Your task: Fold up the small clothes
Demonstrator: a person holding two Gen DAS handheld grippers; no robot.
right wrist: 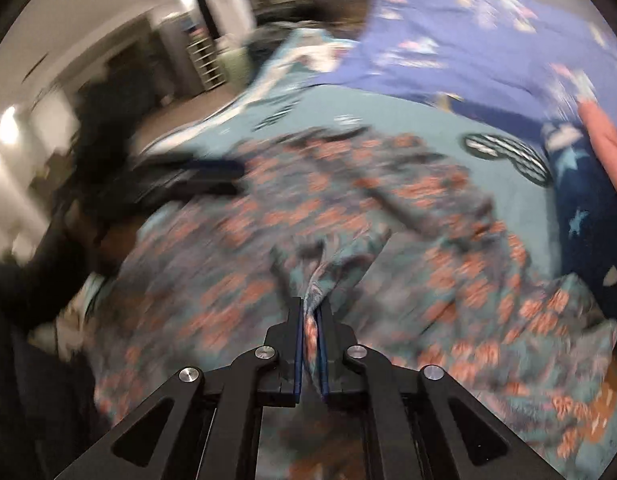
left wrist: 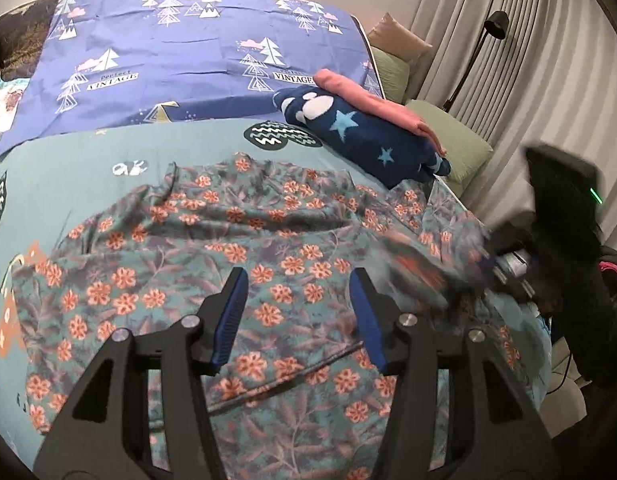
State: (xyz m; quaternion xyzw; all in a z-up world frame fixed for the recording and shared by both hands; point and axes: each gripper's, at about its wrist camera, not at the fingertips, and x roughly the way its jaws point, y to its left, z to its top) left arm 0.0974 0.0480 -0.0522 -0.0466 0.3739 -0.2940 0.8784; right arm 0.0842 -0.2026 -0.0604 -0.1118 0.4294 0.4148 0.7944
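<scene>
A teal floral garment [left wrist: 228,240] with orange flowers lies spread on the bed. My left gripper [left wrist: 298,280] is open just above its middle, holding nothing. My right gripper [right wrist: 311,308] is shut on a pinched fold of the floral garment [right wrist: 388,216] and lifts that edge; the view is motion-blurred. The right gripper also shows in the left wrist view [left wrist: 496,252] at the garment's right edge, blurred. The left gripper shows in the right wrist view [right wrist: 228,178] at the left, blurred.
A folded navy star-print garment [left wrist: 368,136] with a folded pink one [left wrist: 372,100] on top sits at the bed's right. A purple tree-print sheet [left wrist: 188,48] covers the far bed. Green cushions [left wrist: 456,152], a floor lamp [left wrist: 492,28] and curtains stand to the right.
</scene>
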